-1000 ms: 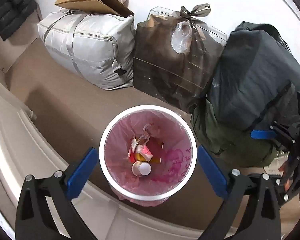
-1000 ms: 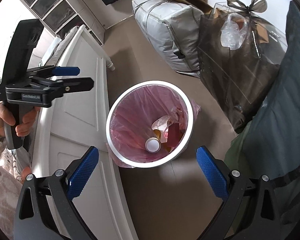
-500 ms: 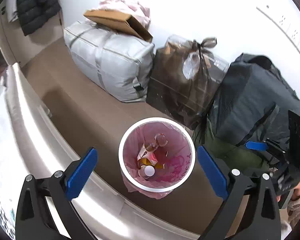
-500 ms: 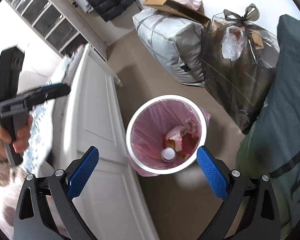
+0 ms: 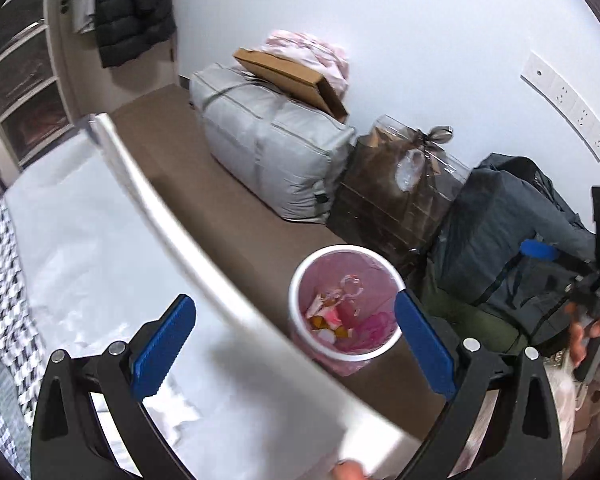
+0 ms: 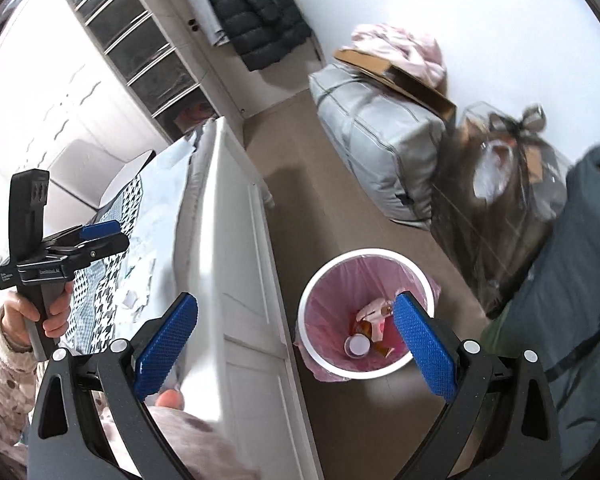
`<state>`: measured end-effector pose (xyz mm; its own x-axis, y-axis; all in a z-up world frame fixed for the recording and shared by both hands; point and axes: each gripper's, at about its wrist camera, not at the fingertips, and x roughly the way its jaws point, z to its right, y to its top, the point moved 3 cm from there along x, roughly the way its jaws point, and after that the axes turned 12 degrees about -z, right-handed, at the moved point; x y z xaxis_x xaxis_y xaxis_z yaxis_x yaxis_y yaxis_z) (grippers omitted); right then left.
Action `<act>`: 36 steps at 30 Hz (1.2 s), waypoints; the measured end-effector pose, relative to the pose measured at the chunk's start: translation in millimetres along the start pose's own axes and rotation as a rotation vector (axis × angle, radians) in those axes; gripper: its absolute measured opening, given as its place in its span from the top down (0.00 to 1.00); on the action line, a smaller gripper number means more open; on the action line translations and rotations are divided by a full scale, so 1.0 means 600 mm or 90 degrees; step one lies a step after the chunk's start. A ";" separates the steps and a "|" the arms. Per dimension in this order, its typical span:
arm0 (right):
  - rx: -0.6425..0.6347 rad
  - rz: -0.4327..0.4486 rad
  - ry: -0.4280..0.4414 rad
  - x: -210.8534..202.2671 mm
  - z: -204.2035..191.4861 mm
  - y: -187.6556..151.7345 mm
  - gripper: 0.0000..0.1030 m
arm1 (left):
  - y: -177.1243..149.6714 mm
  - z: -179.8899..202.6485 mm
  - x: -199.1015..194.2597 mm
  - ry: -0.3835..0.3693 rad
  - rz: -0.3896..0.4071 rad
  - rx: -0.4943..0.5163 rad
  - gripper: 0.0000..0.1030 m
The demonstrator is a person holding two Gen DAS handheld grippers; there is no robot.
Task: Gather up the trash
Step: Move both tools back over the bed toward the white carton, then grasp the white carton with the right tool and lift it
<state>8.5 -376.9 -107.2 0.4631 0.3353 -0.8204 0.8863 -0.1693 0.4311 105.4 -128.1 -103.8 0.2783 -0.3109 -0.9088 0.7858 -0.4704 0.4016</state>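
Note:
A white trash bin point(image 5: 298, 320) with a pink liner stands on the brown floor beside the white bed frame; it also shows in the right wrist view point(image 6: 312, 292). Inside lie a white bottle cap point(image 6: 359, 345), crumpled wrappers point(image 5: 328, 312) and orange scraps. My left gripper point(image 5: 296, 340) is open and empty, high above the bed edge. My right gripper point(image 6: 296, 344) is open and empty, above the bin and footboard. The left gripper also appears in the right wrist view point(image 6: 96, 240). Small white paper scraps point(image 6: 140, 280) lie on the bedding.
A grey storage bag point(image 5: 268, 148) with a cardboard box point(image 5: 288, 76) on top, a brown transparent bag point(image 5: 396, 192) and a dark bag point(image 5: 500, 220) line the wall. The white footboard point(image 6: 252, 240) and a checked blanket point(image 5: 4, 272) are at left. Drawers point(image 6: 140, 48) stand behind.
Both grippers have risen and pulled back from the bin, which now looks smaller. The left gripper has swung left over the bed, so the bedding comes into view. Both stay open.

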 end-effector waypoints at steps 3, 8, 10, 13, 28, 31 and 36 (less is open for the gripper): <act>-0.030 0.001 -0.002 -0.008 -0.036 0.009 0.07 | -0.019 -0.035 -0.020 0.012 0.006 -0.015 0.05; -0.096 -0.010 -0.017 -0.013 -0.111 0.035 0.07 | -0.053 -0.099 -0.046 0.021 0.013 -0.050 0.05; -0.121 -0.013 -0.022 -0.011 -0.140 0.045 0.07 | -0.071 -0.125 -0.054 0.027 0.014 -0.064 0.05; -0.151 -0.020 -0.017 0.000 -0.184 0.058 0.07 | -0.096 -0.164 -0.063 0.037 0.011 -0.080 0.05; -0.219 -0.087 0.066 0.133 -0.364 0.093 0.07 | -0.214 -0.342 -0.064 0.042 -0.030 -0.187 0.05; -0.229 -0.113 0.088 0.169 -0.390 0.088 0.07 | -0.231 -0.360 -0.052 0.042 -0.041 -0.191 0.05; -0.287 -0.163 0.114 0.226 -0.443 0.070 0.07 | -0.252 -0.385 -0.031 0.027 -0.054 -0.210 0.05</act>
<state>107.0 -92.3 -100.7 0.1899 0.4731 -0.8603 0.8619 0.3393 0.3768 109.3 139.7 -173.7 0.2215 -0.2433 -0.9443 0.9414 -0.1991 0.2722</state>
